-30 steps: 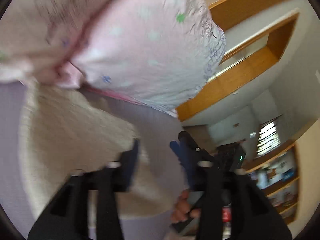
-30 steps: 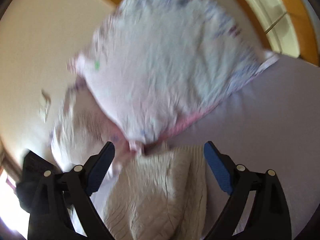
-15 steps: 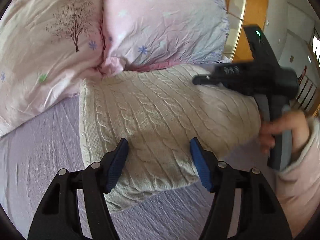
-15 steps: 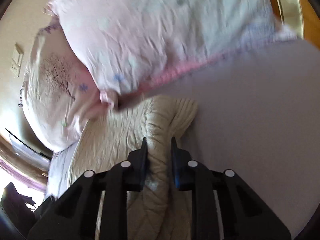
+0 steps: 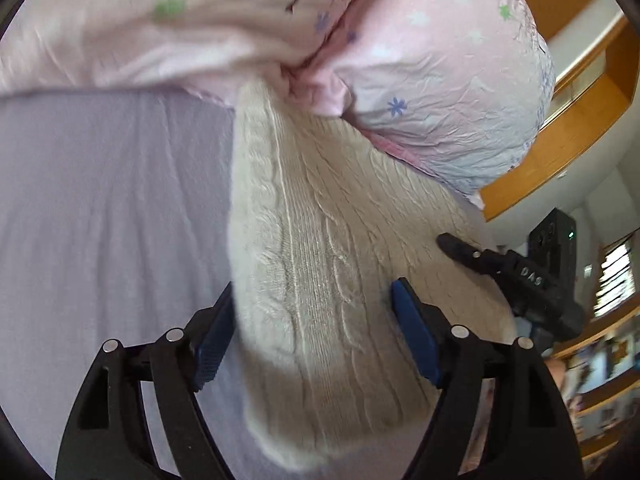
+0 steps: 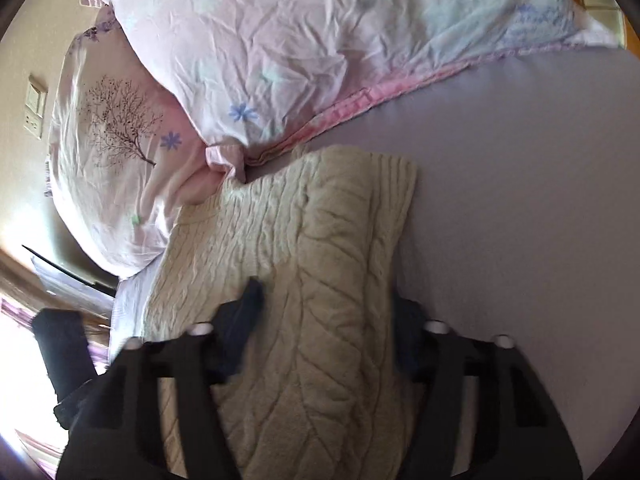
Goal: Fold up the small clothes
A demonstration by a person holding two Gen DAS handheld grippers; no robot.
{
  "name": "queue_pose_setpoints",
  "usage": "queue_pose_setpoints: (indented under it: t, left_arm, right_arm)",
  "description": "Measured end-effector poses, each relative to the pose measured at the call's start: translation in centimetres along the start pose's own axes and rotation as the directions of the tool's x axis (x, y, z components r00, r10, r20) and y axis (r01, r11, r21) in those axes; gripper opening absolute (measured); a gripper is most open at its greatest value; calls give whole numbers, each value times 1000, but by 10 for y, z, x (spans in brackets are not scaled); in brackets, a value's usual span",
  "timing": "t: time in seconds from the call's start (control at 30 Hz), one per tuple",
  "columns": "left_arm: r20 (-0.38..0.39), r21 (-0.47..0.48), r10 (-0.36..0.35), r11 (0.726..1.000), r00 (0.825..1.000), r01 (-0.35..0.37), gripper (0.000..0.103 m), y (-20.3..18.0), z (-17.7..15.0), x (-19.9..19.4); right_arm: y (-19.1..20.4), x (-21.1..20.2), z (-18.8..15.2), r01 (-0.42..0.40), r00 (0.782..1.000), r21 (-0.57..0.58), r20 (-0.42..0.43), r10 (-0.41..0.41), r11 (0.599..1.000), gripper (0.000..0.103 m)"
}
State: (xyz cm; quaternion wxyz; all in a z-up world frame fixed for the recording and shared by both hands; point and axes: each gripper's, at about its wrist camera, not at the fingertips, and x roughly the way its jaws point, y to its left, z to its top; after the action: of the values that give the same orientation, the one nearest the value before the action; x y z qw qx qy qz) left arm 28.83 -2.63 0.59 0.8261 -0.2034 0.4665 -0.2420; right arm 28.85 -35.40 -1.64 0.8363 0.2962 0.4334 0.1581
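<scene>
A cream cable-knit sweater (image 5: 320, 264) lies folded on the lilac bed sheet (image 5: 112, 208), its far end against the pillows. My left gripper (image 5: 316, 344) is open, its blue-padded fingers straddling the sweater's near part. My right gripper (image 6: 328, 320) is open over the sweater (image 6: 320, 240), one finger over the knit and the other at its right edge. The right gripper also shows in the left wrist view (image 5: 516, 276), at the sweater's right side.
Two pink flowered pillows (image 6: 280, 40) lie at the head of the bed, touching the sweater. A wooden frame (image 5: 568, 120) and shelves (image 5: 600, 380) stand to the right. Wall sockets (image 6: 34, 108) are on the left wall.
My right gripper was shut on a fold of the sweater and has opened, letting it go. My left gripper has swung and moved closer over the sweater, still open.
</scene>
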Motion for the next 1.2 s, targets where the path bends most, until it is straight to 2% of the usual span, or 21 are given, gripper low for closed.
queue_pose_setpoints:
  t: [0.13, 0.2, 0.3, 0.4, 0.43, 0.5, 0.57, 0.63, 0.7, 0.77, 0.8, 0.87, 0.9, 0.97, 1.0, 1.03, 1.07, 1.1, 1.13, 1.17, 1.2]
  left_arm:
    - [14, -30, -61, 998, 998, 61, 41, 9, -5, -15]
    - [35, -6, -64, 998, 997, 64, 37, 13, -3, -40]
    - [112, 72, 2, 997, 994, -10, 37, 15, -4, -83]
    - [164, 81, 157, 982, 974, -171, 45, 38, -6, -110]
    - [161, 74, 224, 969, 961, -238, 46, 46, -7, -111]
    - [181, 49, 287, 953, 941, -300, 46, 58, -15, -123]
    - [238, 40, 246, 964, 939, -263, 46, 57, -24, -144]
    - [289, 73, 159, 980, 944, -187, 48, 44, -36, -165]
    - [300, 151, 102, 977, 949, -153, 56, 22, -46, -170]
    - [275, 242, 72, 960, 959, -141, 63, -2, -53, -158]
    - [255, 276, 74, 950, 964, -146, 66, -10, -54, -147]
    - [197, 311, 135, 931, 971, -192, 70, -15, -57, -125]
    - [153, 327, 212, 911, 965, -252, 70, -15, -58, -103]
    - [195, 381, 264, 867, 945, -321, 70, -18, -66, -91]
    - [208, 393, 283, 852, 936, -345, 70, -24, -70, -92]
    - [207, 382, 277, 860, 938, -338, 70, -25, -72, -98]
    - [211, 364, 252, 877, 944, -315, 70, -25, -75, -106]
    - [220, 345, 209, 897, 953, -276, 70, -23, -78, -119]
    - [227, 331, 189, 908, 955, -258, 73, -20, -83, -129]
    - [233, 318, 193, 911, 953, -262, 77, -17, -86, -133]
    - [252, 287, 237, 908, 938, -306, 89, -10, -93, -142]
  right_arm:
    - [6, -8, -2, -161, 985, 0, 59, 160, 987, 31]
    - [23, -13, -6, -288, 954, -50, 76, 291, 956, 30]
    - [54, 4, -14, -345, 936, -111, 34, 351, 932, 30]
    - [80, 36, -22, -221, 975, -168, -47, 216, 961, 33]
    - [85, 37, -23, -154, 988, -201, -33, 150, 967, 34]
    - [85, 16, -23, -113, 990, -226, 63, 130, 968, 42]
    - [86, -12, -26, -197, 967, -235, 113, 228, 952, 53]
    - [105, -30, -41, -367, 916, -285, 56, 398, 885, 70]
    - [132, -25, -58, -425, 899, -326, -40, 436, 845, 78]
    - [146, -1, -70, -384, 923, -319, -134, 360, 866, 79]
    - [145, 21, -72, -305, 949, -287, -170, 265, 908, 79]
    - [133, 46, -66, -212, 970, -224, -170, 176, 951, 71]
    - [125, 46, -58, -202, 975, -186, -127, 180, 962, 64]
    - [121, 44, -53, -137, 986, -135, -115, 122, 981, 42]
    - [121, 41, -54, -114, 988, -128, -116, 99, 985, 39]
    - [125, 32, -59, -85, 993, -149, -94, 72, 985, 40]
    - [132, 18, -69, -40, 998, -192, -47, 31, 981, 48]
    - [138, 6, -79, -14, 1000, -227, -1, 14, 974, 72]
    - [144, -3, -89, -10, 999, -261, 47, 23, 965, 82]
    - [140, -17, -99, -10, 995, -292, 89, 38, 956, 93]
    - [145, -30, -117, 16, 991, -324, 133, 29, 946, 96]
